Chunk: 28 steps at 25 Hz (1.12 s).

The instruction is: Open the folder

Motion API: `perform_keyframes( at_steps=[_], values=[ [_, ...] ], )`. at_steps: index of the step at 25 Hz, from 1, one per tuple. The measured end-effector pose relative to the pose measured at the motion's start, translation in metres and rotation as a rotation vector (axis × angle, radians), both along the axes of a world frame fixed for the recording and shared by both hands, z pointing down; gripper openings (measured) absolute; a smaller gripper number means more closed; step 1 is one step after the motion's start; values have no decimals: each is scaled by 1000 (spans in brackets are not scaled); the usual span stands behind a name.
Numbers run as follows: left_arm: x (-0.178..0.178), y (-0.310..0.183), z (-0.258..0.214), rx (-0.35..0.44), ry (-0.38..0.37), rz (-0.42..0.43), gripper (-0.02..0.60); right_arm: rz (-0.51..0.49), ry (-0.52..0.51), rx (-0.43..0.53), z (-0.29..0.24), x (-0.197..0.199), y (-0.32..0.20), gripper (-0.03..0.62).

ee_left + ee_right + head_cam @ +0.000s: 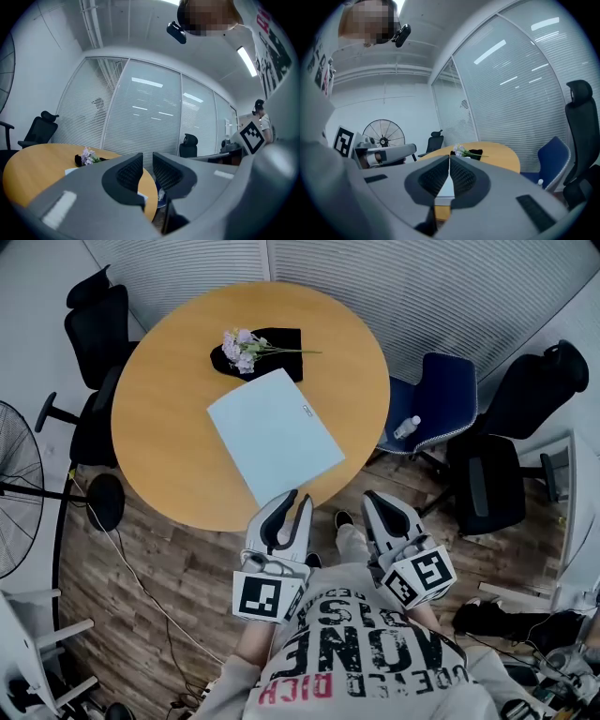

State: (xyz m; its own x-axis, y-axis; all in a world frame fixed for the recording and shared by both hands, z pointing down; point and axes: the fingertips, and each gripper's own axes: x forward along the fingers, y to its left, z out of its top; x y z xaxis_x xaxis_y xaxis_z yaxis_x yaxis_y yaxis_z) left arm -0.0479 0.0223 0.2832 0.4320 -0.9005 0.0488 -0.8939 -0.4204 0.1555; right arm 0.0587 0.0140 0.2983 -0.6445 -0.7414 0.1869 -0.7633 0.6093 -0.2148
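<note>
With my left gripper (pixel 298 498) slightly parted and empty and my right gripper (pixel 372 498) closed on nothing, I judged a level approach to the folder (pixel 275 434) edge best, catching only its cover.

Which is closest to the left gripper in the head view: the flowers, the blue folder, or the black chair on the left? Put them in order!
1. The folder, on the table just ahead of the left gripper.
2. The flowers, at the table's far side.
3. The black chair, beyond the table's far left edge.
</note>
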Motion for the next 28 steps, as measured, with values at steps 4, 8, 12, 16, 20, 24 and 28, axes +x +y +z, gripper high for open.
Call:
perform_keyframes(
  at_steps=[4,8,12,16,20,24,28],
  values=[
    [2,-19,1,-3,8,-44,74,-43,3,-4,1,2,-23,12],
    [7,-39,3,-11,11,-94,73,-83,8,-21,6,9,-47,14],
    [8,-57,6,-21,2,-168,72,-147,0,-54,12,19,-70,14],
    [8,-71,7,-25,-19,-245,72,-202,0,-63,14,27,-91,14],
    [8,-81,8,-24,-25,-324,72,-271,-2,-62,15,30,-110,12],
    [14,-87,9,-20,-28,-390,72,-340,-1,-67,19,32,-126,14],
    [20,-90,11,-15,-26,-446,72,-392,0,-67,22,36,-136,12]
  ],
)
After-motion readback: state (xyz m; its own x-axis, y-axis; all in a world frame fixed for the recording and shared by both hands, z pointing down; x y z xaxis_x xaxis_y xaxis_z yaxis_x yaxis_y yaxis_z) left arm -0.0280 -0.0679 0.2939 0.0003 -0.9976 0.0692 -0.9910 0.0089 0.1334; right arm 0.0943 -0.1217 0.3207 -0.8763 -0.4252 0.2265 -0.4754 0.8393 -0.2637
